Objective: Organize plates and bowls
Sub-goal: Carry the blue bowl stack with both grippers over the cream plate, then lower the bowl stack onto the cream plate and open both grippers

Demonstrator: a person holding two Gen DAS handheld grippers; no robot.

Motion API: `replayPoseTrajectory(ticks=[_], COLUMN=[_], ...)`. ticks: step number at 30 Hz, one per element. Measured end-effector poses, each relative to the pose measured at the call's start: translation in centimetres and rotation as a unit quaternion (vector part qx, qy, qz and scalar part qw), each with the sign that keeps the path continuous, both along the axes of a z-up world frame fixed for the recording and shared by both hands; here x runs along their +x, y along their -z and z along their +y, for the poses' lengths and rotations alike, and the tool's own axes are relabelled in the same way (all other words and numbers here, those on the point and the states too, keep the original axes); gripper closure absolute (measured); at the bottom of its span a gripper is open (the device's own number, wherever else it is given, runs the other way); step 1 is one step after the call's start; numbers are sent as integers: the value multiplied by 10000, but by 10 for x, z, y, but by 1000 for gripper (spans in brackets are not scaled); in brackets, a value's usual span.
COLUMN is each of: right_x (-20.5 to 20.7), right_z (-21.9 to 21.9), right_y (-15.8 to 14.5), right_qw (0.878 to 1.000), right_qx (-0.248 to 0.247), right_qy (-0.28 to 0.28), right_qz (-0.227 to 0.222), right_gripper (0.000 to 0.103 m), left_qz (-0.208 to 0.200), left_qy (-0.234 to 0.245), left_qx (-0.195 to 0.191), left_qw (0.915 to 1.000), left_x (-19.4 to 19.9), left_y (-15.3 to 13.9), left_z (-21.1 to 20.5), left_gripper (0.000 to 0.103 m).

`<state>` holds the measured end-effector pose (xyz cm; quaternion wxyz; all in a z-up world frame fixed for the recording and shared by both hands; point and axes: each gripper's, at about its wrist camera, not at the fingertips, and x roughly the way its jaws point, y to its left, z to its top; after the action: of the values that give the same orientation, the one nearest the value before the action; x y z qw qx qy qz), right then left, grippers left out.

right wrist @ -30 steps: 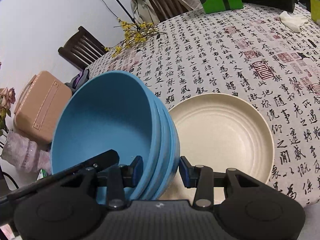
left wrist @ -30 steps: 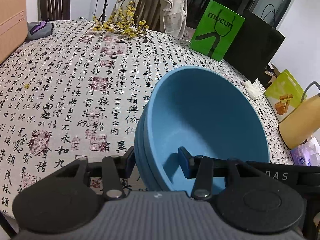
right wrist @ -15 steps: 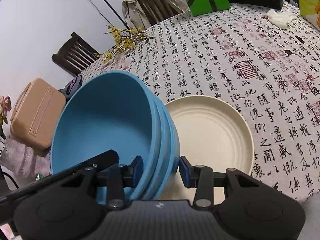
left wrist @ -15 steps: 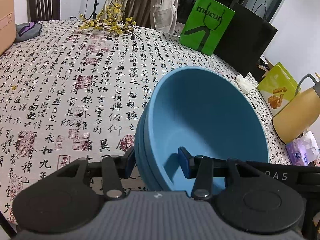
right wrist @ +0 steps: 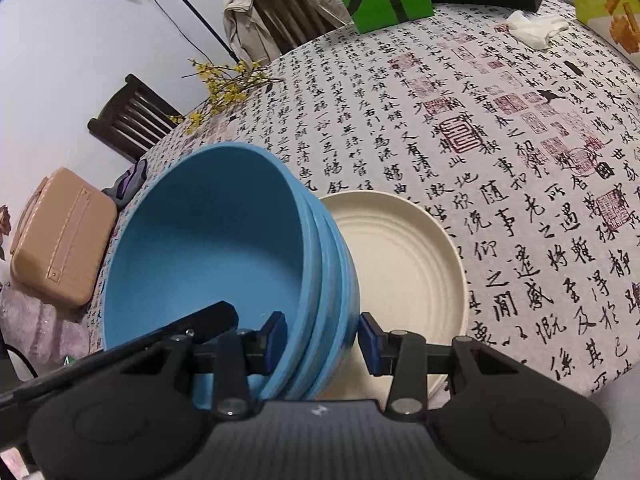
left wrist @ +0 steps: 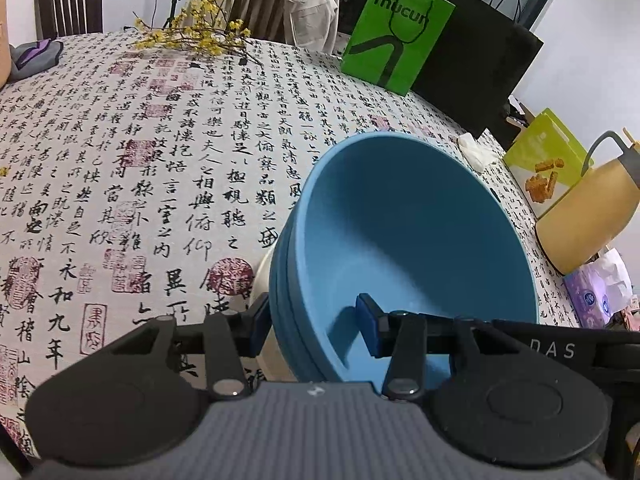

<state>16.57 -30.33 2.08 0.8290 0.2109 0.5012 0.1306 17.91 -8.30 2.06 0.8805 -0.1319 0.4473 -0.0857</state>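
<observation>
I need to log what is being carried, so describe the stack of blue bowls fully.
The stack of blue bowls is several matte, plastic-looking bowls nested closely, their rims showing as stepped bands; the top one is empty. The left tongs and the right tongs each clamp opposite sides of the rim, one pad inside, one outside. It sits beside or partly over the cream plate.

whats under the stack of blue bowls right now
The cream plate lies partly beneath the blue bowls. The bowls hide its left part, and whether they touch it cannot be told.
</observation>
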Motion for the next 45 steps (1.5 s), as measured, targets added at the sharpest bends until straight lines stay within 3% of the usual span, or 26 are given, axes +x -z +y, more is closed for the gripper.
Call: replayPoseTrajectory(ticks=[29,32,35,37,40,43,45], right_x=[26,30,28,23,14,-2,-18], right_z=[-16,-18,-21,-25,-34,-44,-47], right_y=[28,33,31,28,22,14,9], right_qw=[9995,9992,9996,9999,9993,9946,9873], right_qx=[-105,42,68,76,120,317,431], right_qy=[66,20,-102,-102,-99,-342,-566], right_qz=[275,398,261,70,-334,-928,-1420], right_gripper=[62,56,52,38,23,15,8], left_qz=[283,274,136,-12,-356,-976,-1407], left_qy=[111,157,184,148,128,-12,-160], left_qx=[-125,-233,-358,-396,-485,-430,-344], left_qw=[9995,9992,9991,9991,9981,9943,9893], left_x=[24,24,21,15,3,-21,-38], left_y=[27,26,23,20,13,5,0], left_z=[-14,-12,-8,-4,4,13,17], left_gripper=[57,51,38,31,21,1,0])
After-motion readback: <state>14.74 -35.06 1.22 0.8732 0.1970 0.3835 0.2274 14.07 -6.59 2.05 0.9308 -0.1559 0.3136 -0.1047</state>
